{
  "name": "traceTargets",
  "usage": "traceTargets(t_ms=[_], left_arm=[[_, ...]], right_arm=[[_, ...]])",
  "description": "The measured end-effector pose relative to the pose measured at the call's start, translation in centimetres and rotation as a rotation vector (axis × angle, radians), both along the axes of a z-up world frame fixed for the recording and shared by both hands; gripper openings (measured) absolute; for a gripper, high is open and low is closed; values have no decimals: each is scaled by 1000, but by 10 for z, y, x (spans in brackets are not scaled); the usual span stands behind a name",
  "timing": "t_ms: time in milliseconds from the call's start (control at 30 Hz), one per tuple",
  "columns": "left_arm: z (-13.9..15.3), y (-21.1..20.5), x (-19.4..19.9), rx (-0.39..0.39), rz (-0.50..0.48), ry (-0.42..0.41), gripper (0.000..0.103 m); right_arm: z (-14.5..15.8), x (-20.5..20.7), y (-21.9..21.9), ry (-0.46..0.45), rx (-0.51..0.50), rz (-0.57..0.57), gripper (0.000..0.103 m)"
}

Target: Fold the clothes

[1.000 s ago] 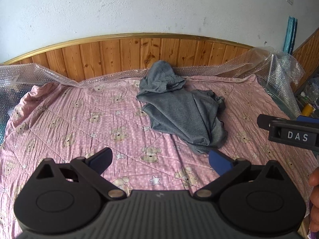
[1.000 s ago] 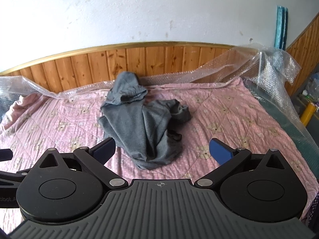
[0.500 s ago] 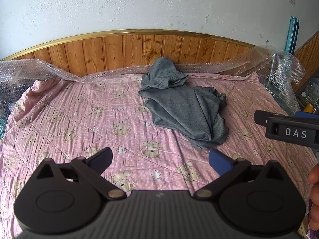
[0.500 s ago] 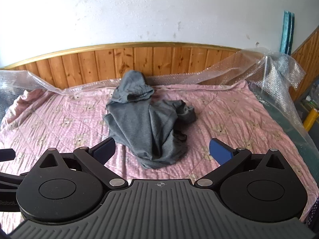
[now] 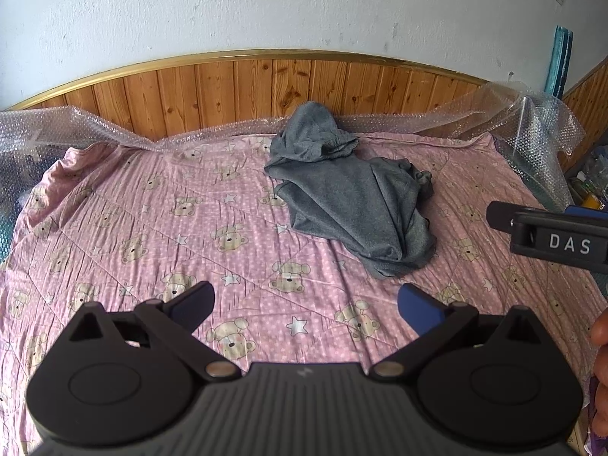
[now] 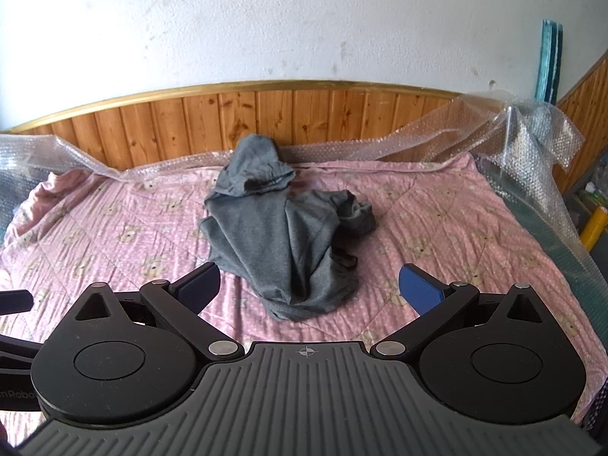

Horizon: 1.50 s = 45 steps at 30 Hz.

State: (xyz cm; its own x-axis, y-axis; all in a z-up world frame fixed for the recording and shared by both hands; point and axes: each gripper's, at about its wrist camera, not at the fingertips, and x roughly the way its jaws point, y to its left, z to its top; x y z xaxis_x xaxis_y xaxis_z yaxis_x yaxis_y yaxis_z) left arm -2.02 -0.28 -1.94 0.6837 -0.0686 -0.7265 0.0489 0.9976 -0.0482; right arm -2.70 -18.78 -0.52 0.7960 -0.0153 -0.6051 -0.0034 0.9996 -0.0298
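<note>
A crumpled grey hooded sweatshirt (image 5: 353, 197) lies bunched on the pink bear-print bed cover (image 5: 152, 220), its hood up against the wooden headboard. In the right wrist view the same sweatshirt (image 6: 281, 235) sits straight ahead. My left gripper (image 5: 306, 304) hangs open above the cover, short and left of the garment. My right gripper (image 6: 307, 285) is open too, its blue fingers (image 6: 418, 288) spread just in front of the garment's near hem, holding nothing. The right gripper's black side (image 5: 551, 239) shows at the right edge of the left wrist view.
A wooden headboard (image 6: 304, 114) with a gold rim backs the bed. Bubble wrap (image 6: 524, 133) is heaped along the head and right side. A yellow cylinder (image 6: 594, 228) and clutter stand beyond the bed's right edge. A hand (image 5: 600, 372) shows at the far right.
Both views have pitched slightly downward and drawn nearer; the sweatshirt sits lower in frame. Both grippers stayed open and the garment has not moved.
</note>
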Motion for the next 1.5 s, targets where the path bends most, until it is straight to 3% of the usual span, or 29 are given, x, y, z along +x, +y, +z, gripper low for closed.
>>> traceTargets(t_ms=[467,533,600,667,700,800,900,933,1133,1267,1367,1400,1433,1467,1500], left_arm=[[1,1,-2,-19,-14,-13,103],[1,1,-1,-19,-22,-13,87],[-1,0,0,-18,-28,-9,78],[-3,-2,-1,-12,-32,-11,64],[-4,-2,0,-7,-34,-11,53],[-7,-4,3,-7,-39,-10,30],[-8,-5,7,-13,-40,-16,17],[-7,-5,10,-13,-40,-18,14],[-11,-6,26,-10,-19,-6,6],[-17,-10,42,-3,-8,22,6],[-23,-13,57,-10,13,40,16],[-25,-14,62,-17,21,44,27],[-27,-15,67,-25,29,47,56],[-29,-15,72,-42,44,46,72],[-31,-14,77,-59,59,44,89]], right_arm=[[-1,-1,2,6,-3,11,101],[-1,0,3,3,-2,13,101],[-2,-1,4,3,1,19,99],[-3,0,4,6,4,27,91],[-4,0,5,10,8,31,83],[-9,3,4,33,38,50,52],[-13,9,4,49,49,66,21],[-15,12,3,53,50,66,16],[-21,29,-4,67,58,61,11],[-28,48,-12,91,66,57,11],[-36,66,-19,112,67,57,13],[-38,74,-21,120,67,57,20],[-41,81,-23,127,67,56,35],[-45,89,-26,134,67,55,47],[-50,97,-29,136,64,49,74]])
